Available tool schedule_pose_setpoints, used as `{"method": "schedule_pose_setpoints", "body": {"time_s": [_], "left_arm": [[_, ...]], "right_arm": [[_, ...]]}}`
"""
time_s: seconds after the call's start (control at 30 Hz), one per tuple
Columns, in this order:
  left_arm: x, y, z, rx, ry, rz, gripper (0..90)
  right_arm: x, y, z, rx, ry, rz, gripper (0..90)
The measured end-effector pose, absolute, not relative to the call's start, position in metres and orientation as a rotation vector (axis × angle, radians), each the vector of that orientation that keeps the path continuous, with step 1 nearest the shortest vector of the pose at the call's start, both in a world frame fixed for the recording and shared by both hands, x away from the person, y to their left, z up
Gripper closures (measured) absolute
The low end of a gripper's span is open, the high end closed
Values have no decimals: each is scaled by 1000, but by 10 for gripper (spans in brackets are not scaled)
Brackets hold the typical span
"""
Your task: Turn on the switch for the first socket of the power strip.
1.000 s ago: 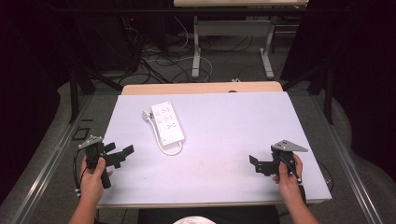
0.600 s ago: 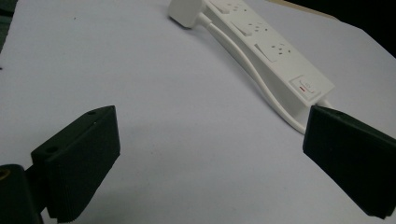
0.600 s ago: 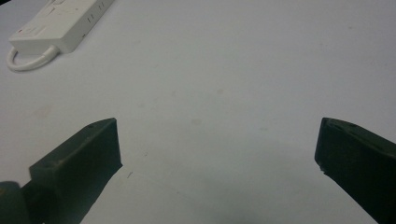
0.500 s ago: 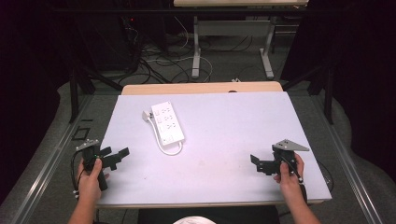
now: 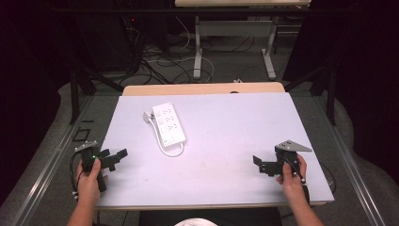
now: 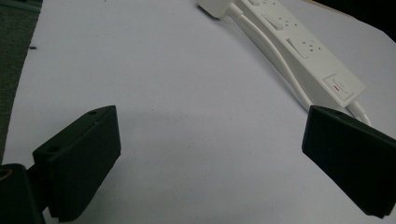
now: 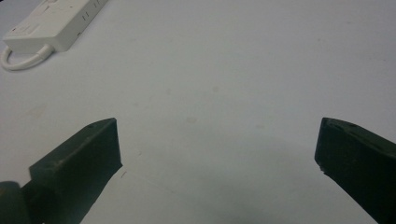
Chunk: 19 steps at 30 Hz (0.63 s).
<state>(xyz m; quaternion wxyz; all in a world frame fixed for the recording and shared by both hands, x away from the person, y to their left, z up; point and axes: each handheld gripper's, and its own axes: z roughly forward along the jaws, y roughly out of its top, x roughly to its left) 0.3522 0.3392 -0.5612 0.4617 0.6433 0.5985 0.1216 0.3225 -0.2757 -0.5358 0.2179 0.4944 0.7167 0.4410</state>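
Note:
A white power strip (image 5: 168, 123) lies on the pale tabletop (image 5: 235, 127), left of centre, with its white cable (image 5: 170, 151) looped at the near end. My left gripper (image 5: 115, 157) sits at the table's near left edge. It is open and empty, and points right toward the strip. In the left gripper view its jaws stand wide apart around bare table (image 6: 210, 158), with the power strip (image 6: 303, 51) ahead at the upper right. My right gripper (image 5: 260, 165) is at the near right, also open and empty. Its view shows the power strip (image 7: 51, 23) far off at the upper left.
A wooden strip (image 5: 202, 88) runs along the table's far edge. Beyond it stand the metal legs of another table (image 5: 197, 52), with loose cables (image 5: 164, 54) on the floor. Metal rails (image 5: 42, 174) flank both sides.
The left gripper has dropped slightly toward the near edge of the table. The right gripper and the power strip have hardly moved.

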Motion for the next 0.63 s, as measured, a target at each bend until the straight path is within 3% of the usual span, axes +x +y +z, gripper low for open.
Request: {"method": "schedule_pose_setpoints", "body": {"time_s": [0.63], "left_arm": [[354, 340, -562, 1607, 1484, 304, 47]], "right_arm": [[325, -277, -538, 1405, 1979, 1224, 0]]}}
